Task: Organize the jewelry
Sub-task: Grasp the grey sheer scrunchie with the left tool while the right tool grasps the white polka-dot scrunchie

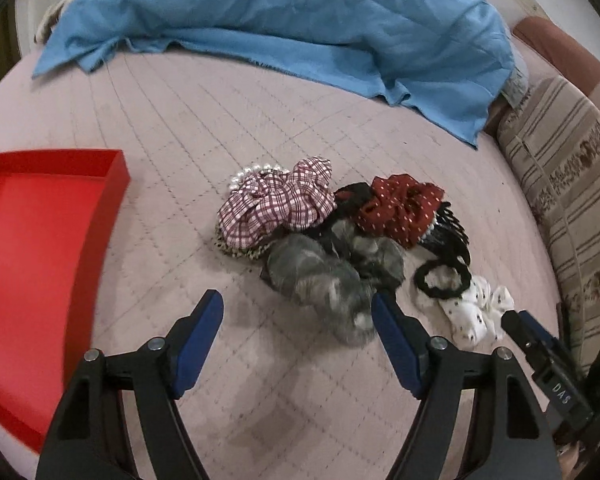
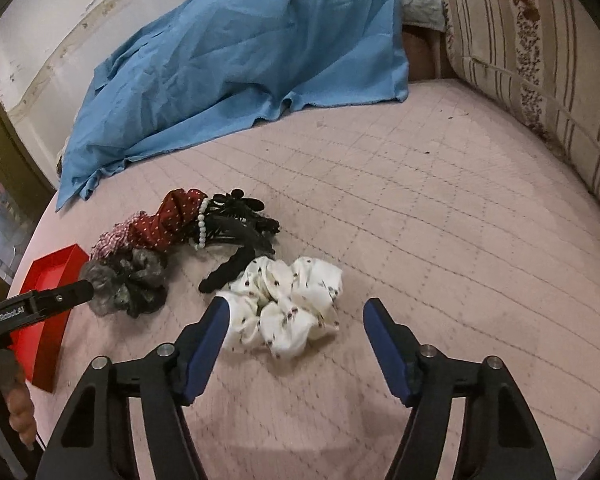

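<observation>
Left tongs [image 1: 296, 304] released, jaws spread wide, nothing between them. They hang over the pink quilted bed [image 1: 172, 128]. Grey scrunchie [image 1: 320, 280] sits just ahead, nearer the right finger, close to that pad [image 1: 396, 344]; contact unclear, blurred there.

Pile ahead of the left tongs: plaid scrunchie [image 1: 278, 204] straight ahead with a pearl band [image 1: 252, 172] behind it, red dotted scrunchie [image 1: 396, 208] ahead-right, black claw clip [image 1: 452, 236] right of that. Black hair tie [image 1: 440, 276] lies right of the right finger, touching the white printed scrunchie [image 1: 476, 312]. Red tray [image 1: 40, 240] is to the left, well apart from the pile.

Right tongs [image 2: 296, 312] also released, jaws wide. White printed scrunchie [image 2: 288, 304] lies between the fingers, toward the left one; left fingertip [image 2: 220, 312] is at its edge, right finger is clear of it. Not gripped.

From the right wrist: black hair tie [image 2: 228, 268] ahead-left, touching the white one. Claw clip [image 2: 240, 220] and a pearl strand [image 2: 202, 224] further ahead-left, red dotted scrunchie [image 2: 168, 220] beside them, grey scrunchie [image 2: 120, 284] left. Left tongs' tip enters from the left at the grey scrunchie. Red tray [image 2: 48, 312] far left.

Blue cloth [image 2: 240, 72] heaped at the far end of the bed, striped cushion [image 2: 540, 60] ahead-right.
</observation>
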Available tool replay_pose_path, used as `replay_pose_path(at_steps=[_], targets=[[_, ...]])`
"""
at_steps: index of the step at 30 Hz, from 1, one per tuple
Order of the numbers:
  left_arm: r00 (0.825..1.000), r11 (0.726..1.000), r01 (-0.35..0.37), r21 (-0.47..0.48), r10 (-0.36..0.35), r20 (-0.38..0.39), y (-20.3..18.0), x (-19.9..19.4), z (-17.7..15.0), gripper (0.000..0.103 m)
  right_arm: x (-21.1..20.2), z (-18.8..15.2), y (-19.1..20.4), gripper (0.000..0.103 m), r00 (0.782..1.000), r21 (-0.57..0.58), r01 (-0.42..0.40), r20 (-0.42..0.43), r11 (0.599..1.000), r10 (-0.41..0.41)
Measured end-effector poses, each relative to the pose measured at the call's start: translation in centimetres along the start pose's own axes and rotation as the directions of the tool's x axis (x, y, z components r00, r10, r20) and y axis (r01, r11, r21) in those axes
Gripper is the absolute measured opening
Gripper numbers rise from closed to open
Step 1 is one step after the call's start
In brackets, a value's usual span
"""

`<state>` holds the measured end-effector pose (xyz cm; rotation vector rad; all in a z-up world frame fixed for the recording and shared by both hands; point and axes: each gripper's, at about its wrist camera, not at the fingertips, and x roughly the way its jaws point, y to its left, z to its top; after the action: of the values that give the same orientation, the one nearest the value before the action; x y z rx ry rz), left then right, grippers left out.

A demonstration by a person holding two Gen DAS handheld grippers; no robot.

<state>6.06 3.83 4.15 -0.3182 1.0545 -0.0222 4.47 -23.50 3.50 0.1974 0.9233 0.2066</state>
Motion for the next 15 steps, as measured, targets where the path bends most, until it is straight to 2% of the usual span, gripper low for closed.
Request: replay_pose_path(at_steps=[2,3,4,5,6,8,10,15], targets=[[1.0,1.0,0.014,-0.012,-0.014,-0.011,0.2,0.6,0.3,0.073,0.7,0.3,0.1,0.069,1.0,0.004,0.001,-0.009,1.0,-0.001],[0.999,1.0,0.026,-0.015,-0.026,-0.021,0.1,1.0,0.4,0.064,1.0,0.4,0.2,0.068,1.0,0.005,0.002,-0.013,1.0,-0.002],[0.999,0.999,0.037,-0.014,-0.037,-0.035,0.1,1.3,0.4,0.046,1.3,0.4,0.2,0.064,1.0,0.005,0.004,-0.017,1.0,-0.004],[0.997,0.998,0.053,-0.015,-0.054,-0.06,0.1,1.9,0.4,0.035,1.7,0.4,0.3,0.058,1.0,0.005,0.01,-0.025,1.0,-0.01],[0.995,0.998,0.061,-0.018,-0.062,-0.076,0.0,2.2,0.4,0.017,2.0,0.3,0.3,0.054,0.999,0.005,0.015,-0.032,1.0,-0.014],[0.995,0.998,0.063,-0.025,-0.065,-0.081,0.0,2.3,0.2,0.012,2.6,0.2,0.2,0.029,0.998,0.008,0.015,-0.054,1.0,-0.014],[0.996,0.998,0.059,-0.011,-0.06,-0.067,-0.3,1.7,-0.1,0.01,2.9,0.0,0.1,0.015,0.997,0.022,-0.006,-0.072,1.0,0.008],[0.997,0.997,0.074,0.009,-0.073,-0.028,-0.7,-1.2,-1.1,0.009,1.5,-0.3,0.0,0.009,0.998,0.028,-0.03,-0.054,0.999,0.031]])
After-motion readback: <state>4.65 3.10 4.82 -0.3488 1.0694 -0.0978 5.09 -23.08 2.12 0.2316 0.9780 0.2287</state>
